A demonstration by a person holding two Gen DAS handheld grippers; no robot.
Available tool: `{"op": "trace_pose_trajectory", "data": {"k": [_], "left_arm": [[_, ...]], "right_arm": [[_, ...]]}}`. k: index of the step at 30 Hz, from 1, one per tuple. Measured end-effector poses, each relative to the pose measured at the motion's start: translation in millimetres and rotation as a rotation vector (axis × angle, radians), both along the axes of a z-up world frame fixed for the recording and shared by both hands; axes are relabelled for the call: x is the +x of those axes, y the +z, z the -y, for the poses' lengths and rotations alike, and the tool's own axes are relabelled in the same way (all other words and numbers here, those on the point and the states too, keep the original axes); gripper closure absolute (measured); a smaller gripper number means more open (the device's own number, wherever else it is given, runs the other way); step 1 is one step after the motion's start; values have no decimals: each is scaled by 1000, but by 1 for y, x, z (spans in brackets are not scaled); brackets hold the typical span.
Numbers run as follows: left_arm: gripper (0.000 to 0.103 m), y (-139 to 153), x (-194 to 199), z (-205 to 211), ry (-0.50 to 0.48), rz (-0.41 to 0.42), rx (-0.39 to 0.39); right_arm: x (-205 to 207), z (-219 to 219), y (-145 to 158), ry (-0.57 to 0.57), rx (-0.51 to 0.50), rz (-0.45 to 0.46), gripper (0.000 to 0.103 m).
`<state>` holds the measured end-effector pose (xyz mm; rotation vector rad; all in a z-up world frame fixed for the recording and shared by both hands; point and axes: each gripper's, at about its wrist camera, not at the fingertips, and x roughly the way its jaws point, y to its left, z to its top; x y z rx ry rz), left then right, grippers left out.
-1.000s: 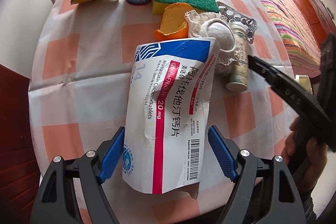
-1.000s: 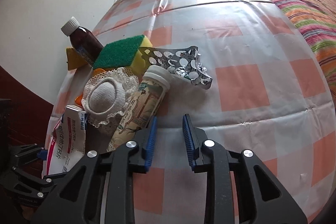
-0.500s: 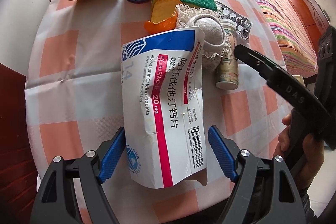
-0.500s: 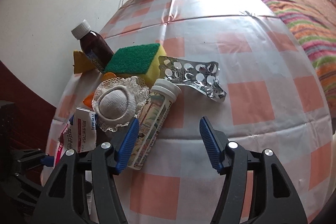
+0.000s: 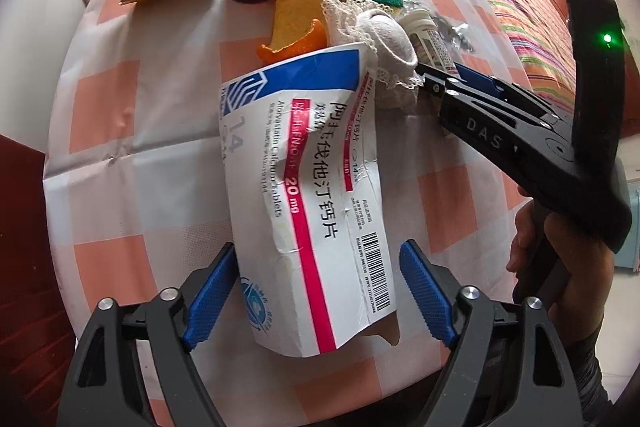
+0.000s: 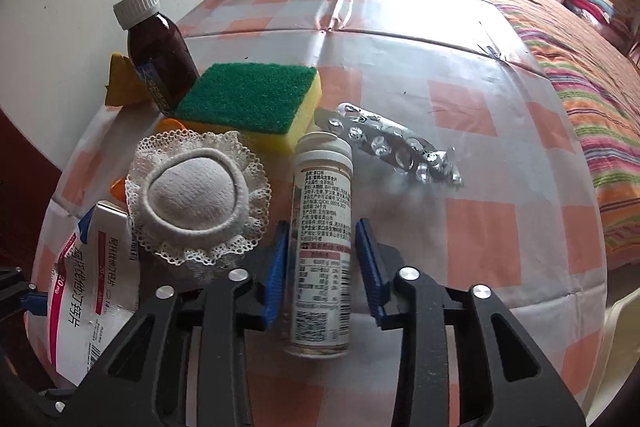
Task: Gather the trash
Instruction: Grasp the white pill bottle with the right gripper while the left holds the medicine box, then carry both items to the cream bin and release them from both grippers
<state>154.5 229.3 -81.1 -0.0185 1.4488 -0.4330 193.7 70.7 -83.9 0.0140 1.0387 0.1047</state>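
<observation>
On the checked worktop (image 6: 472,75) the white tablet tube (image 6: 322,243) serves as the landmark: it lies on its side, cap pointing away from the camera. Far to its left lies the crushed medicine box (image 5: 308,195), and the left claw (image 5: 320,293) straddles that box's near end, its jaws opening; the left pad seems to brush the box's edge, though the view is too distorted to be sure, and the right pad stands clear. Just left of the tube sits a lace-trimmed fabric pad (image 6: 196,195), touching the box's far end, with orange peel (image 5: 296,23) beyond it. Behind and left of the tube stand the brown syrup bottle (image 6: 156,47) and the green-topped sponge (image 6: 252,103). The right claw (image 6: 322,261) is clamped on the tube's middle, blue pads pressing both sides. Just right of the tube's cap lies a silver blister strip (image 6: 396,143).
</observation>
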Motion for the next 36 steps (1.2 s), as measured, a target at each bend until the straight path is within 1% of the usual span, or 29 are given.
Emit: {"op": "trace_pose_trajectory", "data": {"k": [3,5,7,8,10,12,15,18,20,24,28,33,36], "left_arm": [[21,0,-1,4,13,13,16],[21,1,-3,7,16,45,26],[29,1,-7,9,17,97,51],[33,2,-8,9,17,118,51],[36,3,-10,8,29,132,18],[45,3,-10,3,49,141,-27],[46,2,-13,-1,95,180,-49],[47,3,-20,-4,142,227,-69],[47,8,-26,-3,166,280,-71],[47,28,-40,12,169,385,-86],[47,45,-46,43,124,453,-115],[47,59,-50,88,23,468,-180],[47,67,-54,121,-37,470,-219]], "right_arm": [[-3,11,2,-10,45,1,75],[-8,18,6,-19,67,17,75],[-16,28,13,-23,144,25,75],[-22,34,16,-26,187,28,75],[-32,44,21,-35,245,44,75],[-41,56,26,-48,297,59,75],[-55,76,35,-59,370,86,75],[-63,97,45,-75,394,126,76],[-71,111,51,-88,407,148,76],[-84,144,57,-130,421,194,75],[-97,177,59,-186,435,223,75],[-114,216,55,-274,432,253,75],[-129,246,54,-351,392,291,75]]}}
